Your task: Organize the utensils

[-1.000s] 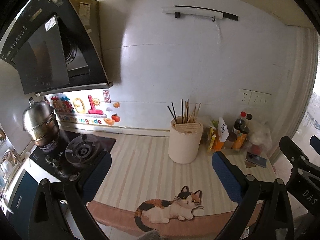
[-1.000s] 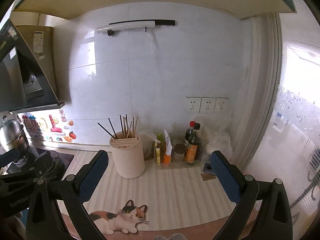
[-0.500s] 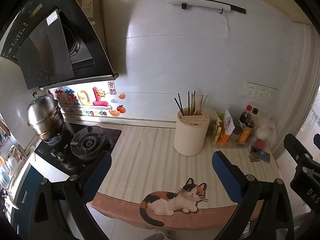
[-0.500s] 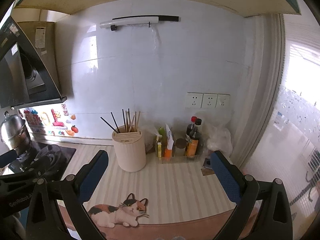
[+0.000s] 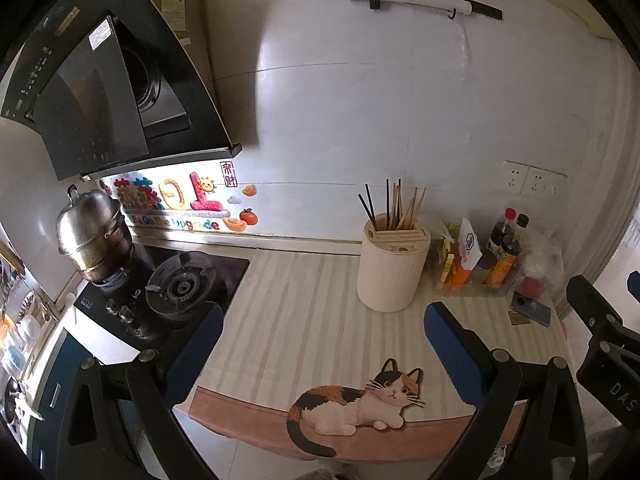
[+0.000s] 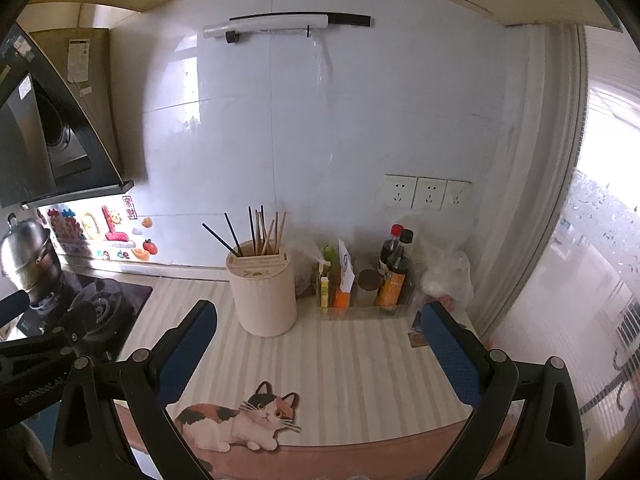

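A cream cylindrical utensil holder (image 5: 393, 267) (image 6: 265, 290) stands at the back of the striped counter mat, with several chopsticks (image 5: 396, 208) (image 6: 260, 231) upright in its slots. My left gripper (image 5: 322, 334) hovers open in front of the counter, well short of the holder, with nothing between its blue pads. My right gripper (image 6: 320, 330) is open too, empty, and sits in front of and slightly right of the holder. Part of the right gripper shows at the right edge of the left wrist view.
A gas stove (image 5: 180, 288) with a steel pot (image 5: 94, 236) is at the left under a black range hood (image 5: 108, 80). Sauce bottles (image 6: 394, 268) and packets stand right of the holder, with a phone (image 5: 531, 313) near them. A cat picture (image 6: 240, 420) marks the mat's front edge.
Both grippers have drawn back and risen from the counter, so the holder looks smaller and farther. Both stay open and empty.
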